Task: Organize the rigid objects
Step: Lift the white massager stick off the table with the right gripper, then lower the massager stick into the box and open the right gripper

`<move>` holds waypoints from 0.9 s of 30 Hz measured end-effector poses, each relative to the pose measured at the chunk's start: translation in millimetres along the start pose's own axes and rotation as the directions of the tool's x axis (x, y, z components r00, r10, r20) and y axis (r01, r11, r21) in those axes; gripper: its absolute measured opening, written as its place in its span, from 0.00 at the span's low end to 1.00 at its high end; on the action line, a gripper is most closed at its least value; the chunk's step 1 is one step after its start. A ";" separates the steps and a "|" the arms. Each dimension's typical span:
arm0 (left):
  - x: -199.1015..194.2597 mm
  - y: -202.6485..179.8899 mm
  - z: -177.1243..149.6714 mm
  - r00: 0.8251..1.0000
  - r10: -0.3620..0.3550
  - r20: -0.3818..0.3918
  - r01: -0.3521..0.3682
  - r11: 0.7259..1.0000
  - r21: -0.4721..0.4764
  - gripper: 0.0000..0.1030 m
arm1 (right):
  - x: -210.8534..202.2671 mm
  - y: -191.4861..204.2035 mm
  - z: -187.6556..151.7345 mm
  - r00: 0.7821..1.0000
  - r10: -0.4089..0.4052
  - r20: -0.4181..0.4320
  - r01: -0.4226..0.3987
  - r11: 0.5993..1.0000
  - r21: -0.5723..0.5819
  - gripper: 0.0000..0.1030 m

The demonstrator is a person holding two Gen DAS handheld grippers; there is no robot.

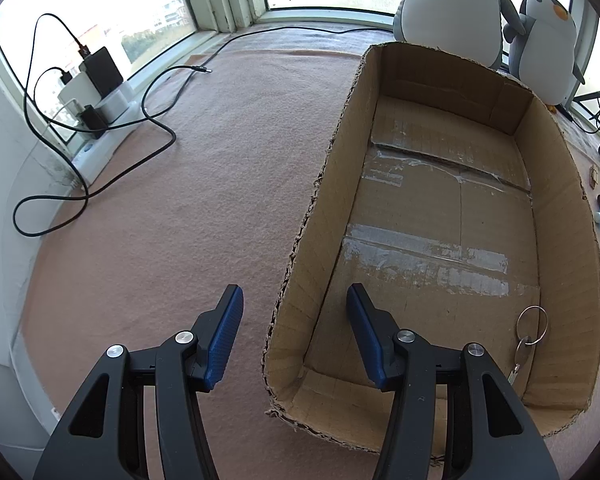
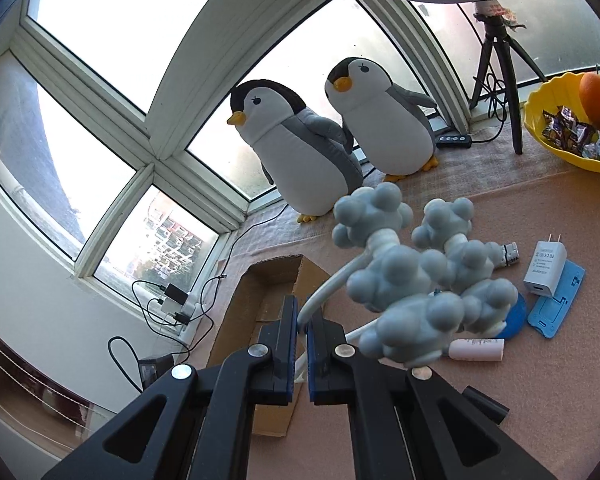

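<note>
An open cardboard box (image 1: 560,216) lies on the pink cloth; a key on a ring (image 1: 530,334) lies in its near right corner. My left gripper (image 1: 296,334) is open and empty, its fingers astride the box's near left wall. My right gripper (image 2: 303,326) is shut on the white stem of a blue-grey knobbly massager (image 2: 412,276) and holds it in the air above the cloth, to the right of the box (image 2: 244,300). On the cloth behind it lie a white charger plug (image 2: 544,266), a blue plastic card (image 2: 556,304), a pink tube (image 2: 480,349) and a blue disc (image 2: 514,320).
Two plush penguins (image 2: 308,152) stand by the window behind the box. A power strip with chargers and black cables (image 1: 96,96) sits at the left. A yellow bowl of oranges and sweets (image 2: 572,120) and a tripod (image 2: 496,64) stand at the right.
</note>
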State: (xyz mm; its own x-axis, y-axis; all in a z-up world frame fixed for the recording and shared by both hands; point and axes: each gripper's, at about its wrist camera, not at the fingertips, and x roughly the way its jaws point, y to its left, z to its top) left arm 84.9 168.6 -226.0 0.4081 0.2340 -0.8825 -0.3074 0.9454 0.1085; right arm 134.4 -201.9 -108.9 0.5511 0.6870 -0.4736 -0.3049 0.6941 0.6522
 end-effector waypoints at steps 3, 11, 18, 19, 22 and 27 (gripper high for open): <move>0.2 0.5 -0.1 1.000 -0.003 0.001 0.003 1.000 -0.003 0.52 | 3.6 23.2 5.9 0.999 0.033 -0.012 -0.034 0.998 -0.054 0.04; 0.6 3.0 -1.2 1.000 -0.017 0.005 0.017 1.000 -0.016 0.52 | 36.0 78.8 7.8 0.993 0.083 -0.089 -0.099 0.977 -0.188 0.04; 1.8 5.2 -0.8 1.000 -0.030 0.006 0.030 0.999 -0.024 0.52 | 69.4 109.3 0.8 0.984 0.067 -0.168 -0.114 0.950 -0.291 0.04; 2.0 5.2 -0.5 1.000 -0.031 0.007 0.031 0.999 -0.025 0.52 | 73.9 111.5 -0.2 0.981 0.064 -0.181 -0.118 0.947 -0.300 0.04; 2.0 4.9 -0.5 0.999 -0.032 0.007 0.033 0.999 -0.027 0.52 | 87.5 117.8 -3.1 0.977 0.039 -0.210 -0.108 0.937 -0.332 0.04; 2.2 4.6 -0.4 0.999 -0.036 0.008 0.036 0.999 -0.029 0.52 | 114.0 125.4 -6.7 0.968 -0.003 -0.252 -0.096 0.921 -0.378 0.04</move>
State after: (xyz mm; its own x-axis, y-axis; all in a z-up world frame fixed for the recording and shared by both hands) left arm 84.0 173.4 -227.6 0.4253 0.2018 -0.8823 -0.3176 0.9461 0.0633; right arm 153.8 -35.1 -85.1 0.3385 0.7171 -0.6092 -0.6270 0.6547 0.4223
